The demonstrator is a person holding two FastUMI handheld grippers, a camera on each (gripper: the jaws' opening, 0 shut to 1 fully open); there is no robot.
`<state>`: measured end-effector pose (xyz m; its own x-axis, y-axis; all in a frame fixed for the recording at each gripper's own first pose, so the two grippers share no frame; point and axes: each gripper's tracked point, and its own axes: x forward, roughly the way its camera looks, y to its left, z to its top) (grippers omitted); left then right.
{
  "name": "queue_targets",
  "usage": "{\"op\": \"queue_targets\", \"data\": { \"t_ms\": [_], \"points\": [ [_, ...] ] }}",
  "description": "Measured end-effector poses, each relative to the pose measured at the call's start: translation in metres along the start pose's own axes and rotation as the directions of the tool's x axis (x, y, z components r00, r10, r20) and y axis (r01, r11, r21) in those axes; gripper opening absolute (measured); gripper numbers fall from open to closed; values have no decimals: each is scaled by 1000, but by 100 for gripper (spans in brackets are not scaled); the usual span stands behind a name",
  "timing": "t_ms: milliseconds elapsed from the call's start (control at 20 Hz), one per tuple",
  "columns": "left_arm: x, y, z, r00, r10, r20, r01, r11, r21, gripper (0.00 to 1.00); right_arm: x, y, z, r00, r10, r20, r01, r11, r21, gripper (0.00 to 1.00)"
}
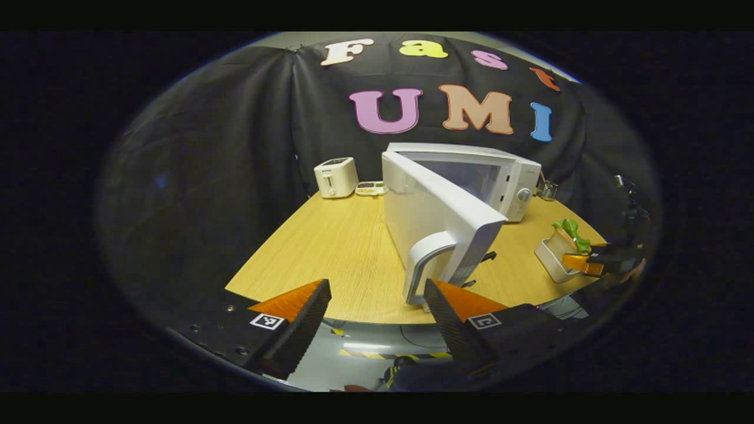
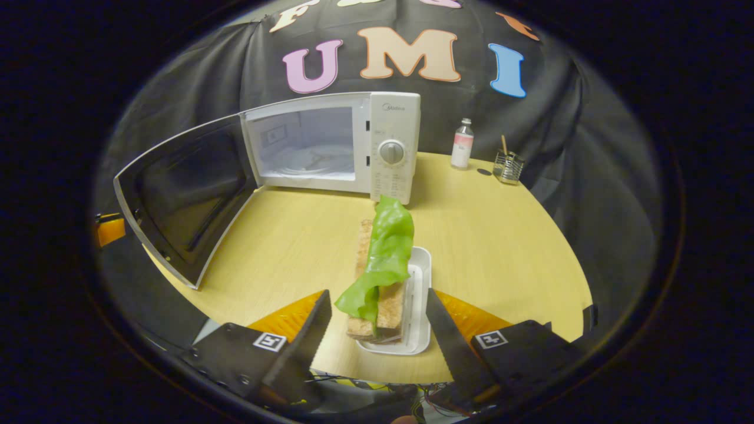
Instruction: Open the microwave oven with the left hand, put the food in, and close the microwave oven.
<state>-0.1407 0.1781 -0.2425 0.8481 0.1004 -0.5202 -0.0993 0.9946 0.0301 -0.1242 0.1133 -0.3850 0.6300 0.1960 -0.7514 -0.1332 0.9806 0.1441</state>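
A: Where is the food placed, relative to the right tool [image 2: 377, 330]?

B: The sandwich [image 2: 380, 282], topped by a lettuce leaf [image 2: 386, 253], is seen in a white tray [image 2: 421, 294] on the wooden surface [image 2: 500, 235], straight ahead at 12 o'clock in the right gripper view. Its near end sits between the spread fingers, which are held apart with nothing clamped; whether either finger touches the tray cannot be told.

A: And its long axis?

B: It is laid along the 6-to-12 line, pointing towards the control panel of the microwave oven [image 2: 333, 147]. The open cavity is found at about 11 o'clock beyond it, with the door [image 2: 182, 194] swung wide at 10 o'clock.

A: Which tool is nearer?

B: The right one, by far. In the left gripper view the left tool [image 1: 377, 318] is held open and empty just short of the door handle [image 1: 427, 265], with the tray well off at 3 o'clock. A straight closing on the tray's sides is judged the likely next requirement.
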Motion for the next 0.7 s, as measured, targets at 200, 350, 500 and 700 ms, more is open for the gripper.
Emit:
{"op": "queue_targets", "data": {
  "t_ms": [200, 350, 500, 700],
  "points": [
    [-10, -1, 38, 997, 0, 77, 1, 1000, -13, 96, 5, -1, -6, 1000, -10, -22, 11, 1000, 7, 75],
    [-21, -2, 71, 987, -7, 159, 9, 1000, -11, 96, 4, -1, -9, 999, -22, -41, 23, 999, 42, 48],
    [-24, -9, 90, 975, -36, 220, 33, 999, 18, 96, 3, -8, -5, 998, -45, -49, 48, 996, 73, 36],
    [-19, -24, 84, 973, -95, 210, 90, 995, 33, 96, 2, -11, 3, 998, -32, -47, 38, 991, 125, 34]
  ]
}}
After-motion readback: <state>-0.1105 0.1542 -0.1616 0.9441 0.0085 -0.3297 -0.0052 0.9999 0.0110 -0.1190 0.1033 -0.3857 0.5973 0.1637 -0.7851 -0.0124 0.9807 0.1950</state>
